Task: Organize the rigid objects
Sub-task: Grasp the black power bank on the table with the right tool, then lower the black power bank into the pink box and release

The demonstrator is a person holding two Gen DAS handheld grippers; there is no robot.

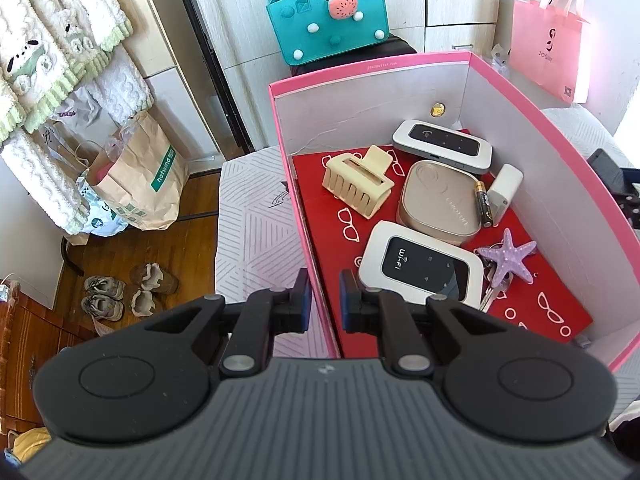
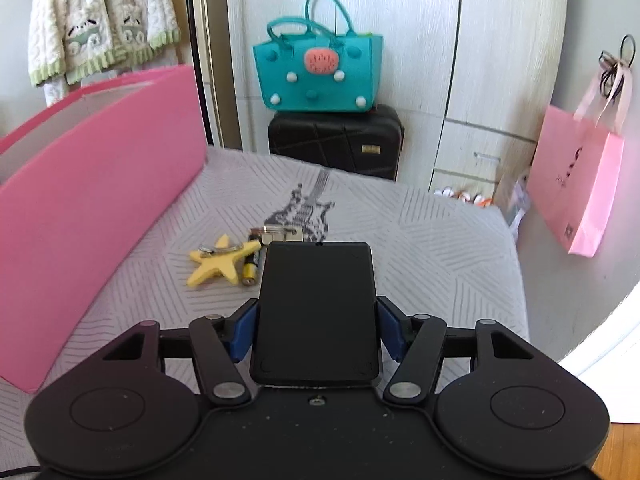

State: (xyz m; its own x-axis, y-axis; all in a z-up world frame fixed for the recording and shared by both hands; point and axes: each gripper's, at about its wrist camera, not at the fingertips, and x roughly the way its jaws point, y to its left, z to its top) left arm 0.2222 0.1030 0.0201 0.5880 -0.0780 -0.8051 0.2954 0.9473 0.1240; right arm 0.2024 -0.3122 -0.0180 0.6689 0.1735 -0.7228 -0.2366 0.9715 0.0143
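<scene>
My left gripper (image 1: 324, 300) is shut on the near left wall of the pink box (image 1: 560, 168), one pad inside and one outside. On the box's red floor lie a beige hair claw (image 1: 358, 186), two white Wi-Fi routers (image 1: 420, 268), a gold tin (image 1: 440, 204), a battery (image 1: 483, 205), a white charger (image 1: 505, 192) and a purple starfish (image 1: 510, 258). My right gripper (image 2: 316, 328) is shut on a flat black device (image 2: 316, 300), held above the bed to the right of the pink box (image 2: 92, 184). Beyond it lie a yellow starfish (image 2: 218, 262), a battery (image 2: 252, 266) and keys (image 2: 280, 234).
The bed cover (image 2: 420, 248) is grey with a line pattern. A teal felt bag (image 2: 318, 76) sits on a black suitcase (image 2: 336, 144) beyond the bed's far edge. A pink paper bag (image 2: 580, 184) hangs at the right. Paper bags (image 1: 140, 184) and shoes (image 1: 120, 292) are on the floor at the left.
</scene>
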